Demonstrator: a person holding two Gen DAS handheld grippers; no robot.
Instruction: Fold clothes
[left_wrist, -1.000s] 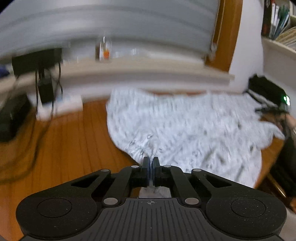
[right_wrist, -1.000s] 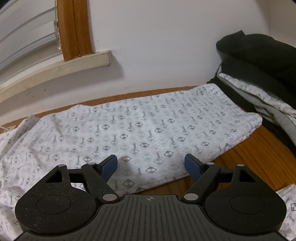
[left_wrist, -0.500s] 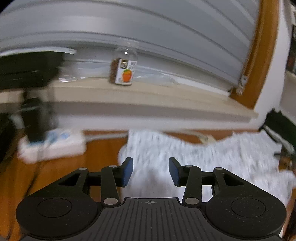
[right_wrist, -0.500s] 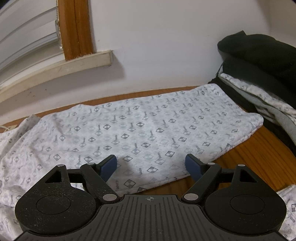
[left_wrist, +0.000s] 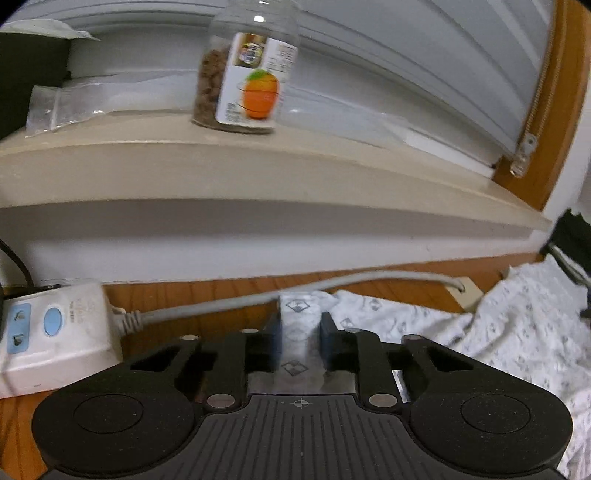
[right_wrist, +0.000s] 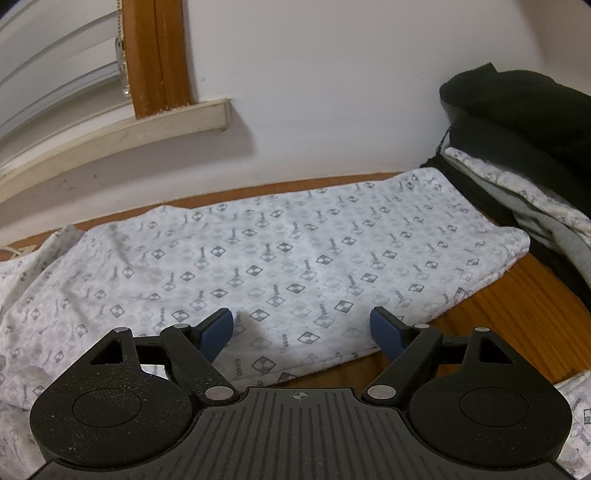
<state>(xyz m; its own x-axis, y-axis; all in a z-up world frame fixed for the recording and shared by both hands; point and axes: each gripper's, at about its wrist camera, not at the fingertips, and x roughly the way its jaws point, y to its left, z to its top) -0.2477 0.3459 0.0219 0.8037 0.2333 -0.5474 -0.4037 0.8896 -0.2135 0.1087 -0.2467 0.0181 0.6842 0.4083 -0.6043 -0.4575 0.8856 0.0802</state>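
L gripper (left_wrist: 300, 339) moved, jaws closing on garment (left_wrist: 299, 325).

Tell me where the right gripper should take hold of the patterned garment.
Probably the near hem of the patterned garment, coming in low from the front: it lies flat, and that free edge sits just below the open right gripper.

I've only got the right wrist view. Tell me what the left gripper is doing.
Observer: The left gripper is closing, with a bunched fold of the patterned cloth between its pads.
Operator: Say what's near it.
Observer: A white power strip lies to its left, its grey cable running across just behind the pinched fold.
Operator: Report anything above.
Observer: A jar with an orange label stands on the window sill.
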